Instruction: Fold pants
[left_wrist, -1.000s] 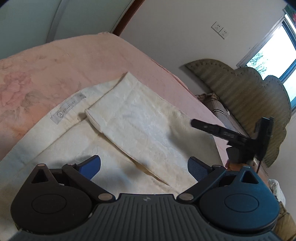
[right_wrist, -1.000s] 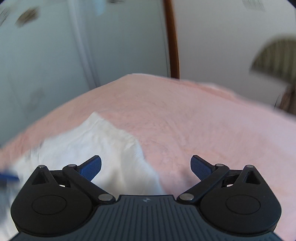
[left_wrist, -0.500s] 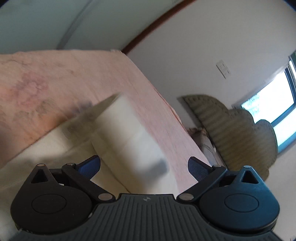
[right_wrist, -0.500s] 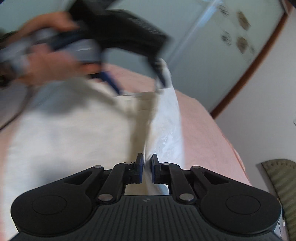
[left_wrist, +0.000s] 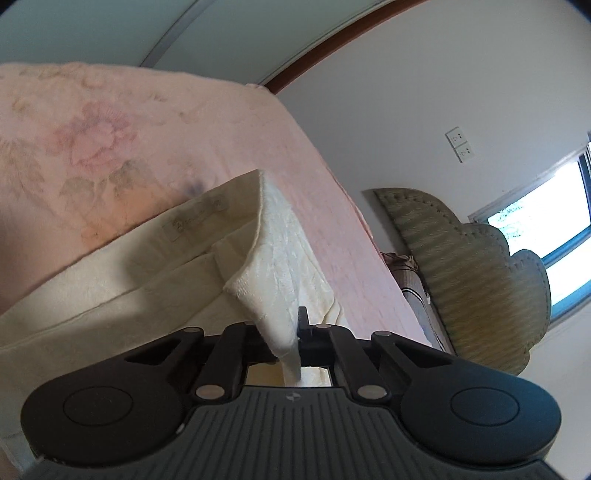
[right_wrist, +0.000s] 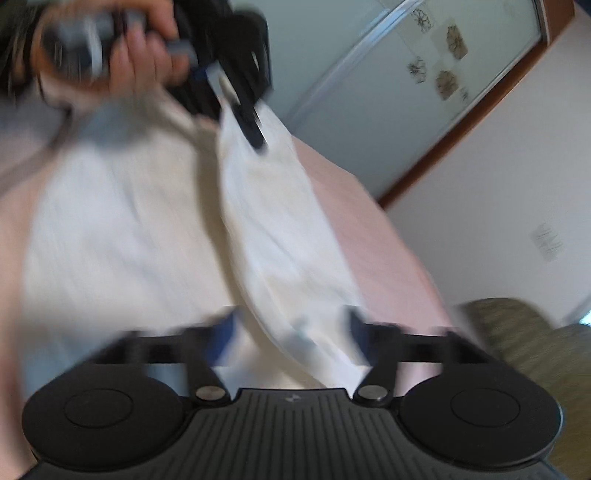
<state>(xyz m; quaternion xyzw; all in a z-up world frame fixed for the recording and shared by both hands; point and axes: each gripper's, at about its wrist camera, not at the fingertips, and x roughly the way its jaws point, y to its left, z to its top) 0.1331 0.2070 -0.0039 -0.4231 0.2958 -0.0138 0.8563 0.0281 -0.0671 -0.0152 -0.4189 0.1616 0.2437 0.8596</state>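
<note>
Cream-white pants (left_wrist: 110, 273) lie on a pink bed (left_wrist: 92, 129), with the waistband label (left_wrist: 199, 218) showing. My left gripper (left_wrist: 286, 332) is shut on a leg hem of the pants, and the cloth rises in a lifted fold (left_wrist: 280, 266). In the blurred right wrist view, my right gripper (right_wrist: 291, 332) stands open with the lifted leg (right_wrist: 273, 221) running between its fingers. The left gripper (right_wrist: 243, 122) also shows there, held by a hand, pinching the far end of that leg.
The bed's right edge (left_wrist: 351, 206) drops toward a white wall. A green padded headboard or chair (left_wrist: 469, 266) stands by a window (left_wrist: 554, 236). A sliding door with a wooden frame (right_wrist: 461, 110) is behind the bed.
My left gripper has shut on the leg hem and lifted it. My right gripper was shut on the cloth half a second ago and is now open.
</note>
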